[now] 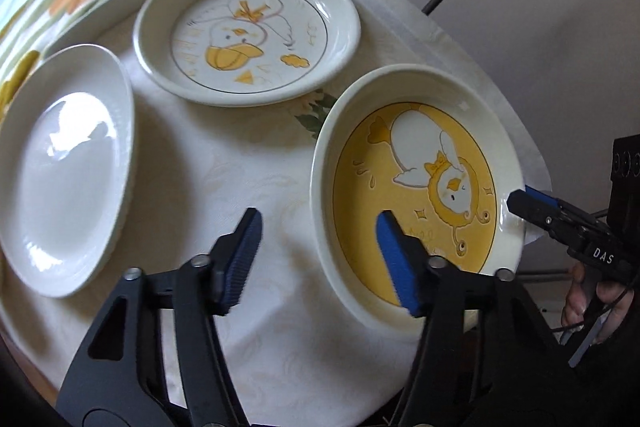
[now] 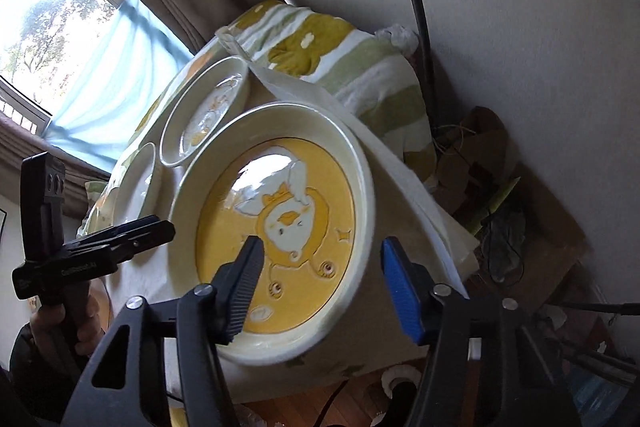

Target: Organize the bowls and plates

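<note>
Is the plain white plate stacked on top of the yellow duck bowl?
No, the plain white plate lies alone on the tablecloth, apart from the yellow duck bowl.

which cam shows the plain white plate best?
Left wrist: the white plate lies nearly whole and unblocked at the table's left. Right wrist catches only an edge-on sliver of it, behind the yellow bowl and left gripper.

My left tool [image 1: 318, 259] covers the yellow bowl's [image 1: 416, 163] near rim. From the right wrist, that bowl hides part of the duck plate [image 2: 208, 111], and the white plate [image 2: 138, 183] is a blurred sliver.
</note>
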A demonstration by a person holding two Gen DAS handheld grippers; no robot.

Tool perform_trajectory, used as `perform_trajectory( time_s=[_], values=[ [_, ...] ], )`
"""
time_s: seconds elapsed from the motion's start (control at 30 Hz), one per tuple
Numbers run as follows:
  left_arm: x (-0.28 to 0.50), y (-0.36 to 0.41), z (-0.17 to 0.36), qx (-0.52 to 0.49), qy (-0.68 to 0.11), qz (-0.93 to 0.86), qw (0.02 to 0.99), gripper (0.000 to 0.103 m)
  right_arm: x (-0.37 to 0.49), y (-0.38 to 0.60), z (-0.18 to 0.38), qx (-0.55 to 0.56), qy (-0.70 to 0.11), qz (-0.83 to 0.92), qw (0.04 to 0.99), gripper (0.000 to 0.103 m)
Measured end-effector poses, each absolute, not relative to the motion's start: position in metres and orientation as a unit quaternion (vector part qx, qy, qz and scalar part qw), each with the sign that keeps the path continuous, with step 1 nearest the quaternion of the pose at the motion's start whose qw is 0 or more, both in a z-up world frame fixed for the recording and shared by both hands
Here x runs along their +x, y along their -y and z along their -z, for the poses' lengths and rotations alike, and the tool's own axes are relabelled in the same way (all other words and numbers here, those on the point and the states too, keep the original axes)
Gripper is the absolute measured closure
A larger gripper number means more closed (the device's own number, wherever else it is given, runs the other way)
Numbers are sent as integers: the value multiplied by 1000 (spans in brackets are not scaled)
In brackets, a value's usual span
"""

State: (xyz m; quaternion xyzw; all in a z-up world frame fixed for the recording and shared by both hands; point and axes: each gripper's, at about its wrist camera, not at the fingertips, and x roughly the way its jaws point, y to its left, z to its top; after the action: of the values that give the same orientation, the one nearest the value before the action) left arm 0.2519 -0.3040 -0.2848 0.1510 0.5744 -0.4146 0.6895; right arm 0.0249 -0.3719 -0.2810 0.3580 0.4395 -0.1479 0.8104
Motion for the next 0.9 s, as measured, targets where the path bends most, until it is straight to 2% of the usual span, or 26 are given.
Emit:
perform_trajectory(
  time_s=[0.1,0.17,0.3,0.37,0.9],
  values=[
    [255,312,295,155,-585,420,677,70,26,377,285,357,-446,148,807,70],
    [256,316,302,161,-590,422,669,87,25,379,287,358,-447,148,806,75],
    [257,321,306,155,-595,423,666,90,26,382,290,352,-455,156,803,89],
    [257,323,307,154,-596,421,666,90,28,384,293,358,-455,154,801,91],
    [251,323,301,173,-582,416,677,90,36,388,295,335,-469,136,806,92]
  ],
)
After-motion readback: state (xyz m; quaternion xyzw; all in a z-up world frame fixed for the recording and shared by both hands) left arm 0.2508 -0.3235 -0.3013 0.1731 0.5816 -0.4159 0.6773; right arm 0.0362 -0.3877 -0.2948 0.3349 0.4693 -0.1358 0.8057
